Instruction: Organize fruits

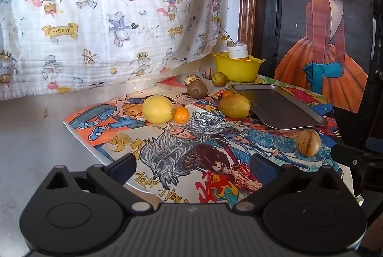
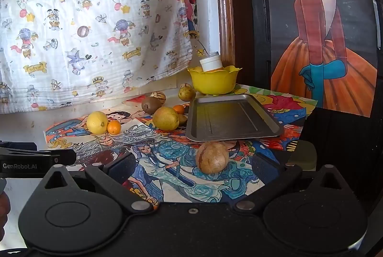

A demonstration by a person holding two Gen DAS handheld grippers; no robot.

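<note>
Fruits lie on a colourful cartoon mat (image 1: 182,144). A yellow lemon (image 1: 157,109) and a small orange (image 1: 181,115) sit together at the left. A yellow-green pear (image 1: 234,105) rests against the empty metal tray (image 1: 277,103). A brown kiwi (image 1: 197,89) lies behind. A tan striped fruit (image 2: 211,157) lies just ahead of my right gripper (image 2: 194,167), between its open fingers but apart from them. My left gripper (image 1: 192,167) is open and empty over the mat. The tray (image 2: 229,117) also shows in the right wrist view.
A yellow flower-shaped bowl (image 1: 237,67) holding a white-capped bottle (image 1: 237,49) stands at the back by the wall. More small fruits (image 1: 219,79) lie beside it. A patterned cloth (image 1: 95,17) hangs behind. A painted board (image 1: 323,29) stands at the right.
</note>
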